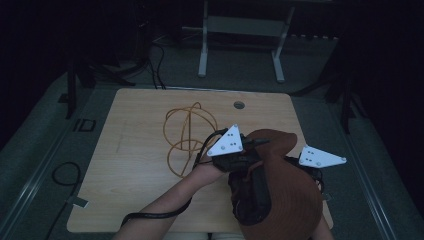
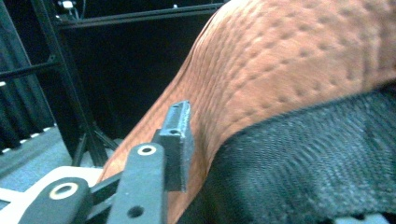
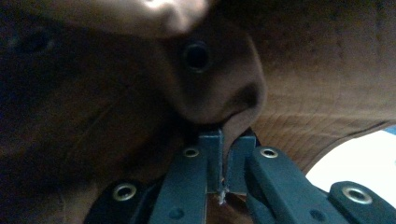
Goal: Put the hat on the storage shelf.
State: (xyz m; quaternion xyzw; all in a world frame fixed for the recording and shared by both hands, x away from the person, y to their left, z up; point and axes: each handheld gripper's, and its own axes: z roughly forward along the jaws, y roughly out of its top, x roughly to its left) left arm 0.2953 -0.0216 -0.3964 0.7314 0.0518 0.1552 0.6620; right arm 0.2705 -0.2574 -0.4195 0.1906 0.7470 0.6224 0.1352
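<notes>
A brown hat [image 1: 287, 190] with a broad brim and a black fabric band [image 1: 252, 197] is held above the near right part of a pale wooden desk [image 1: 135, 165], between two hand-held grippers. In the right gripper view the right gripper [image 3: 223, 161] has its fingers [image 3: 209, 158] closed on a fold of the hat's brown edge, the material pinched flat between the two pads; a small dark eyelet [image 3: 196, 56] sits in the hat just above the pinch. In the left gripper view one finger [image 2: 177, 140] of the left gripper [image 1: 235, 155] lies against the brown surface just beside the black band, the other finger is out of the picture, and whether this pair presses on the hat cannot be told. The hat's surface is dimpled and leather-like, curving in a smooth dome, whereas the band is coarse woven cloth. In the high view a grey three-cornered plate [image 1: 227, 141] tops the left gripper and another [image 1: 320, 156] the right; the person's left forearm [image 1: 165, 200] enters from the bottom edge with a black cable [image 1: 150, 215] looped beside it. A tangle of orange cord [image 1: 187, 135] in loose loops lies on the desk beyond the hat, and a round hole [image 1: 239, 105] marks the desk's far edge. Grey floor [image 1: 45, 150], trailing cables and a white metal frame [image 1: 240, 30] stand in the dark room behind.
</notes>
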